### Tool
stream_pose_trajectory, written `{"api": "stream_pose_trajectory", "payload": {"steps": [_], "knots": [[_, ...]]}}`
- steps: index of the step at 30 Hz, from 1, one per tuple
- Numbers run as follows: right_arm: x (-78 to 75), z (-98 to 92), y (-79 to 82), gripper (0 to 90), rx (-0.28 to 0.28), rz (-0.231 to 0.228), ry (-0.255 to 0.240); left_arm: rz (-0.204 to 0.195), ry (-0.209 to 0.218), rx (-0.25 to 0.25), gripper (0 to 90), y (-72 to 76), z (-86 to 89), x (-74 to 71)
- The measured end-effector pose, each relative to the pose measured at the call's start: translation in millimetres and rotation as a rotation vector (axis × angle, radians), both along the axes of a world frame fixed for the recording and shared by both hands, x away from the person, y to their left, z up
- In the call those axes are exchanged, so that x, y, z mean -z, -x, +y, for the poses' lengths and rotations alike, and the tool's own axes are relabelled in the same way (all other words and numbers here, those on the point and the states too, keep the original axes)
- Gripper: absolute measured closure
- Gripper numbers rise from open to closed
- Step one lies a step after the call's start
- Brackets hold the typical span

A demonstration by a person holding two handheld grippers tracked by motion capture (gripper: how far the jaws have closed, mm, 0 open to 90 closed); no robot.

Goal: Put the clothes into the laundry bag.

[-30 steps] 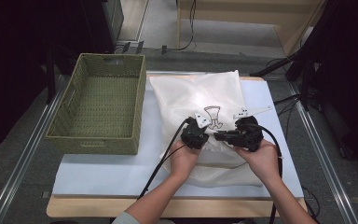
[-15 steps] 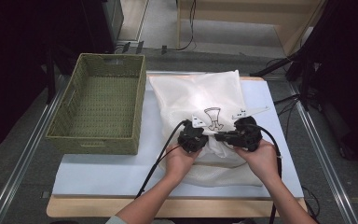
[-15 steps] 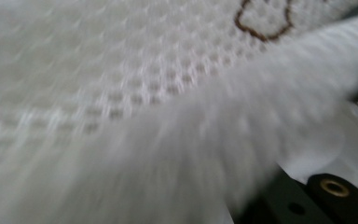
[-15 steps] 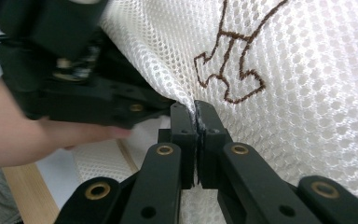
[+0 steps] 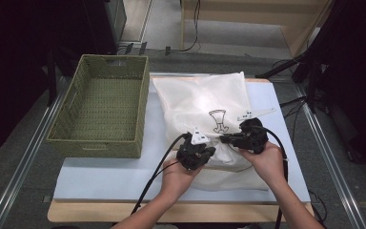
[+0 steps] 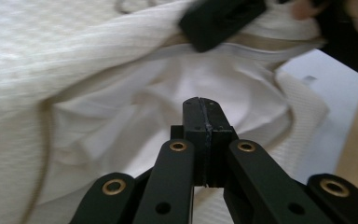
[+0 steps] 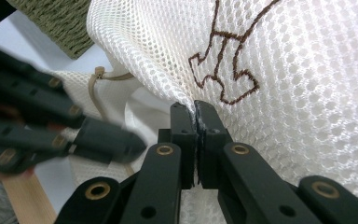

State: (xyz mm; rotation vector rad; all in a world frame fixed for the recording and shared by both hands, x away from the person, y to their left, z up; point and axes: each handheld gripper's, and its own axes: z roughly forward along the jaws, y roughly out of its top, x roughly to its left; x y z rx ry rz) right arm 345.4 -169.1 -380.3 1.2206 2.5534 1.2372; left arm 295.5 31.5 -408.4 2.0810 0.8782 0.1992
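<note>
Found no readable text, label, brand or number; saw merely a brown stitched outline figure on the white mesh bag.

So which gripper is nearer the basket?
Left. The left gripper sits just off the basket's near right corner; the right gripper is farther right, pinching the mesh bag.

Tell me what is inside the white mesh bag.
Through the mesh bag's lifted opening, the left gripper view shows folds of white cloth inside. The right gripper pinches the mesh edge, holding it up. Whatever lies deeper is covered by mesh and cloth.
</note>
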Motion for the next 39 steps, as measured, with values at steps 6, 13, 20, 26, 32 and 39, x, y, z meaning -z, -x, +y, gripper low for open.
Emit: {"api": "stream_pose_trajectory", "payload": {"steps": [6,13,20,26,32,39], "knots": [[-2.3,0.3,1.6,88.2,0.003,-0.002,-0.001,0.031,-0.028,0.021,90.0,1.6,-13.7,17.6],[-2.3,0.4,1.6,88.1,0.006,-0.001,-0.001,0.060,-0.112,-0.044,90.0,-16.5,-27.4,42.9],[-2.5,1.2,2.1,88.1,-0.001,-0.007,-0.002,0.029,-0.125,-0.141,90.0,-41.5,-28.9,42.3],[-2.2,2.2,2.3,88.2,-0.005,-0.006,0.000,-0.031,-0.125,-0.187,90.0,-59.6,-31.5,41.4],[-4.2,2.4,3.5,88.4,0.003,-0.016,-0.011,-0.114,-0.074,-0.234,90.0,-68.4,-34.1,29.7],[-0.3,-0.5,0.5,88.4,0.019,-0.016,-0.012,-0.103,-0.101,-0.219,90.0,-76.7,-32.9,39.6]]}}
